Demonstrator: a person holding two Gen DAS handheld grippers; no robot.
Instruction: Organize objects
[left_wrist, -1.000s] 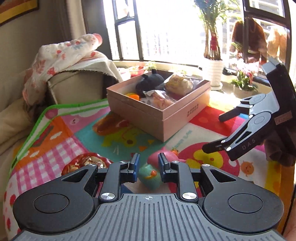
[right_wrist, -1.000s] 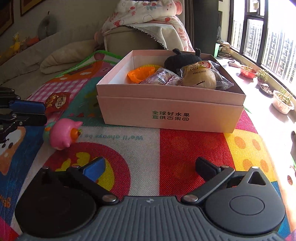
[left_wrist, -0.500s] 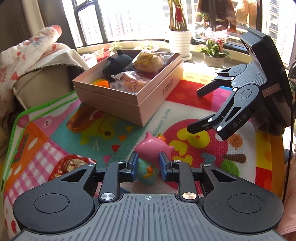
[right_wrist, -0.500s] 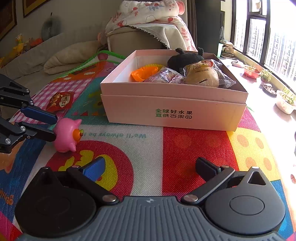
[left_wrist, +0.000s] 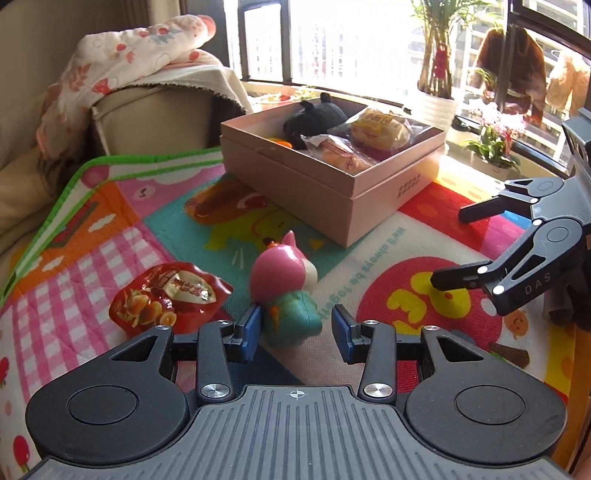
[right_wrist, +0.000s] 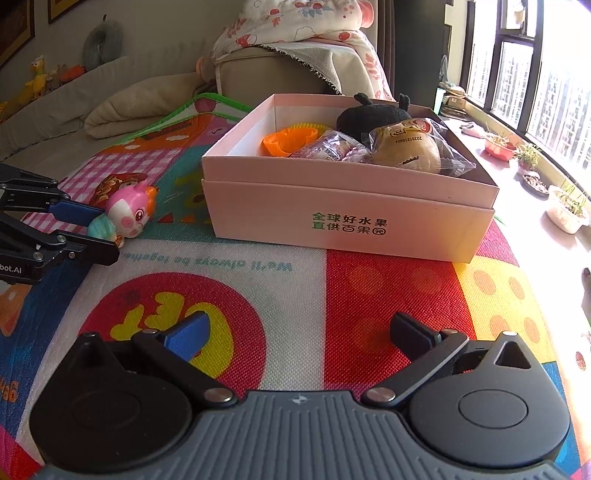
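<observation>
A pink-headed toy figure with a teal body lies on the colourful play mat between the fingers of my left gripper, which is open; the left pad touches it, the right pad stands apart. The toy and the left gripper also show at the left of the right wrist view. A red snack packet lies left of the toy. The pink box holds an orange mould, a black plush and wrapped buns. My right gripper is open and empty above the mat, in front of the box.
A beige sofa arm with a floral blanket stands behind the box. Potted plants line the window sill at the right. The mat's green edge runs along the left beside cushions.
My left gripper's jaws have opened from shut on the toy, and the toy now lies on the mat between them. The right gripper has barely moved.
</observation>
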